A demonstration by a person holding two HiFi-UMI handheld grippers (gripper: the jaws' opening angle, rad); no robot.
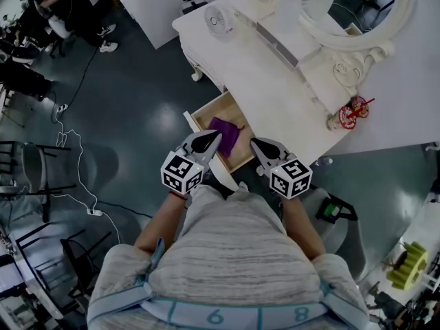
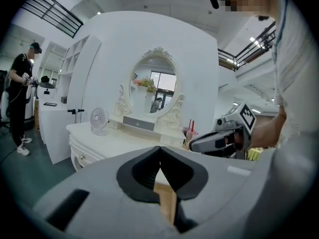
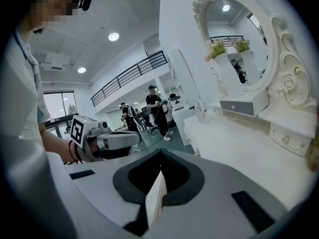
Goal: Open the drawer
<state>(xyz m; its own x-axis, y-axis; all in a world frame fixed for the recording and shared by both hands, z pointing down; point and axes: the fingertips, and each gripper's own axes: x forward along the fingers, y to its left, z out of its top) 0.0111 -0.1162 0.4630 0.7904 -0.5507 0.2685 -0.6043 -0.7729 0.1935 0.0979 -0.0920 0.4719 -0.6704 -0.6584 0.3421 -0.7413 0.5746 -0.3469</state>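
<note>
Shut left tongs (image 1: 216, 137) hover over drawer (image 1: 208, 113) jutting lower-left from table (image 1: 275, 81).

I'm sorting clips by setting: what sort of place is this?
Probably a recording studio or workshop hall staged with furniture, not a home: a white dressing table with an oval mirror stands on a bare dark floor strewn with cables, and a mezzanine railing runs overhead.

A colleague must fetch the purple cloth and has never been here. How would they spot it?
Find the white dressing table with the oval mirror. Its one open drawer juts from the front; the cloth lies inside, the only purple thing against pale wood.
</note>
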